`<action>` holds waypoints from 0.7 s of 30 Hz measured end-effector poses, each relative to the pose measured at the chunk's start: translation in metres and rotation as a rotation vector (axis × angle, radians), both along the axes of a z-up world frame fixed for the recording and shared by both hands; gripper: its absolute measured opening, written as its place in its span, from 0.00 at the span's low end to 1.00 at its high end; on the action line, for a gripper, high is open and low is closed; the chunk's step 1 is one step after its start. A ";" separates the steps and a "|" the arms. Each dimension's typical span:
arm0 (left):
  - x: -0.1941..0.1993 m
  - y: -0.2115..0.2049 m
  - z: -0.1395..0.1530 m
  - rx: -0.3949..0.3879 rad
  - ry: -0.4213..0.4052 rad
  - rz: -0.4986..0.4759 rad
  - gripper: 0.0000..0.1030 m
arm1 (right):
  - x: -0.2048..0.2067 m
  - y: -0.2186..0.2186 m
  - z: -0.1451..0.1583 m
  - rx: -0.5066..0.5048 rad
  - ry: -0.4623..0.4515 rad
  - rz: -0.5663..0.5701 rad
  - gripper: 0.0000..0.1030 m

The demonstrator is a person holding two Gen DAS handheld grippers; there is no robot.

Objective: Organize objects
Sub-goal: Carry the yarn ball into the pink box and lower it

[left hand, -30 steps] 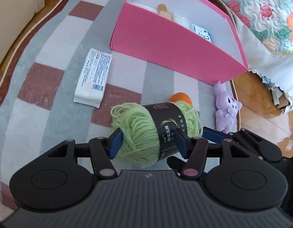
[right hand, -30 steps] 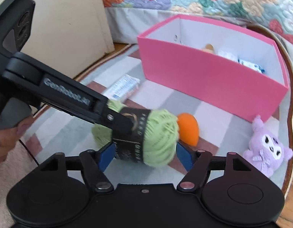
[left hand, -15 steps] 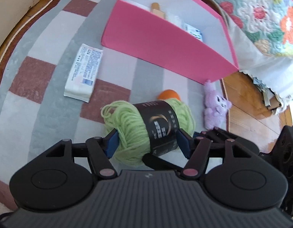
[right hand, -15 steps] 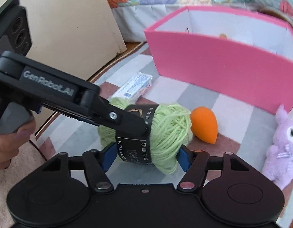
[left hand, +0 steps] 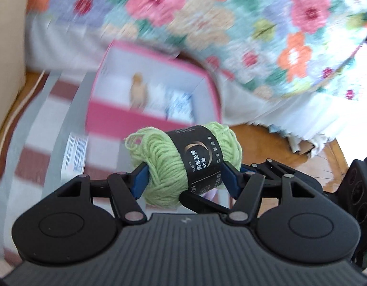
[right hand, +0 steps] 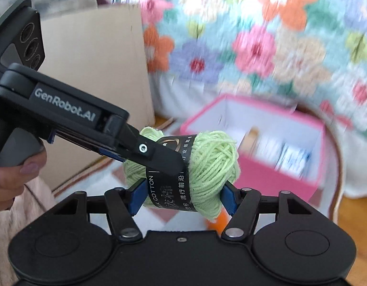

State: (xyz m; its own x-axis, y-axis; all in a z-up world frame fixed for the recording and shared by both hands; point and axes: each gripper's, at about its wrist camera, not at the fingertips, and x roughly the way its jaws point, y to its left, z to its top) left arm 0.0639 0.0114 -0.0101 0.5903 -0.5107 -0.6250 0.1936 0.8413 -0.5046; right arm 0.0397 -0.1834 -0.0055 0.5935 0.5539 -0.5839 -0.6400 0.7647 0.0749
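Yarn (left hand: pixel 181 157) hangs in the air between your two grippers, lifted clear of the rug (left hand: pixel 43 128) and just short of the pink box (left hand: pixel 145 116) beyond it. That box already holds a few things, too blurred to name. A white packet (left hand: pixel 75 155) lies on the rug to the left of the yarn, and an orange thing (right hand: pixel 218 221) shows just under the skein in the right view, so more sorting is left, I judge, besides dropping the yarn in.

Your left gripper (left hand: pixel 184 180) has its blue fingers (left hand: pixel 140 178) pressed into the skein's two ends, about half spread, with the black label between them. Your right gripper (right hand: pixel 183 199) clamps the same skein across its width, its fingers (right hand: pixel 137 197) sunk into the green strands, and its jaws have just been closing on it. Both grips look firm; neither pair is wide.
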 end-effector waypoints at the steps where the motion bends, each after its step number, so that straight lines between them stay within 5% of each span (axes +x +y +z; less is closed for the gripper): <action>1: 0.005 -0.002 0.011 0.004 -0.019 -0.011 0.60 | 0.004 -0.002 0.008 0.006 -0.015 -0.009 0.67; 10: 0.077 -0.029 0.065 0.063 -0.131 -0.080 0.60 | 0.066 -0.013 0.046 0.021 -0.080 -0.095 0.68; 15: 0.133 -0.038 0.031 0.027 -0.076 -0.058 0.60 | 0.113 -0.004 0.017 -0.031 -0.009 -0.176 0.68; 21: 0.190 -0.040 -0.036 -0.072 0.104 0.016 0.60 | 0.179 -0.016 -0.042 -0.002 0.266 -0.243 0.67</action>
